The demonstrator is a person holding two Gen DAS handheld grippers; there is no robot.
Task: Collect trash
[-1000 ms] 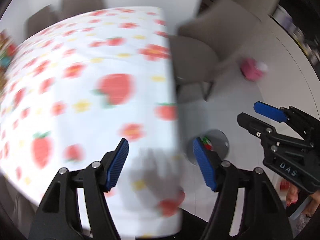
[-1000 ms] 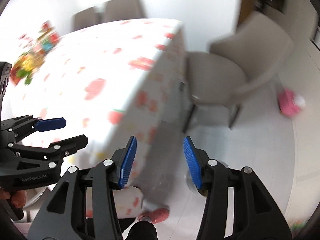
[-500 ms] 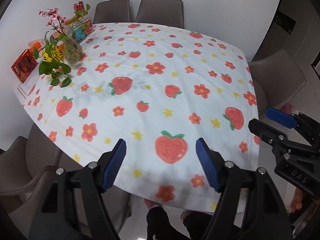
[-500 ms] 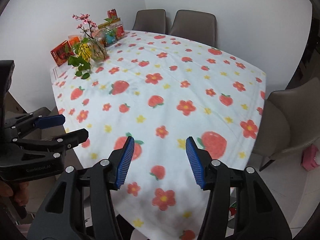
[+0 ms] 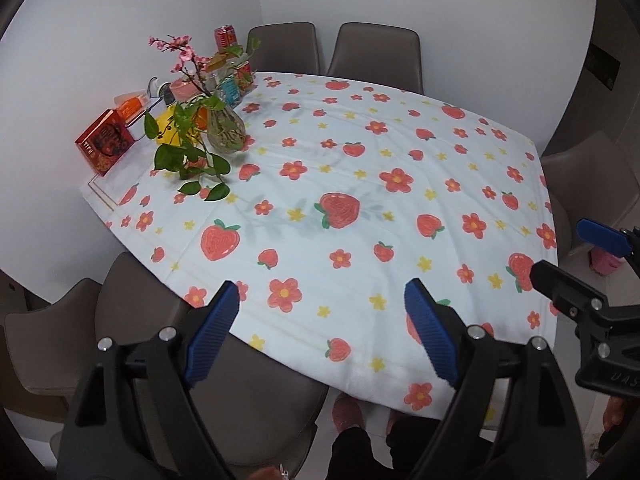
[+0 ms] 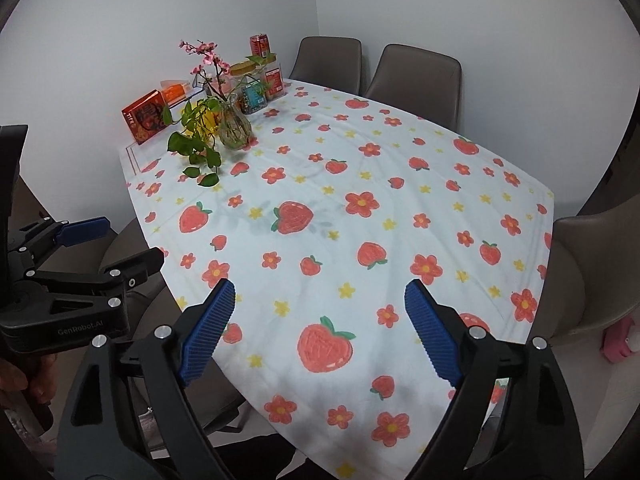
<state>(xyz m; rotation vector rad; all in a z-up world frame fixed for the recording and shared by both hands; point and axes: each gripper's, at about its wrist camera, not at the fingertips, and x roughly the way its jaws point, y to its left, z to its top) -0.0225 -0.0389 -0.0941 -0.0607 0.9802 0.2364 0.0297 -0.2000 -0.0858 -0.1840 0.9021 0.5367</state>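
The left hand-held gripper (image 5: 320,320) hangs over the near edge of the surface, its blue pads spread wide and opening further, with nothing between them. The right hand-held gripper (image 6: 318,322) is likewise spread and opening, also empty, just to the right of the left one; each shows at the edge of the other's view.

Below both lies a white tablecloth (image 5: 360,168) printed with red strawberries, red flowers and small yellow stars, covering the surface. Its middle and near parts carry nothing at all, and no loose trash can be made out on the cloth.

At the far left corner stands a glass vase (image 5: 226,130) with trailing green leaves and a pink blossom sprig. Just left of it is a red box (image 5: 105,142), and behind the vase a cluster of packaged goods: clear jars (image 6: 256,92) with coloured labels and a red can (image 6: 259,46) at the very back. Something yellow sits behind the leaves; what it is cannot be told.

Grey-brown chairs (image 5: 376,56) line the far side, with others at the near left and right. On the floor at the right lies a pink object (image 6: 620,340), partly hidden.
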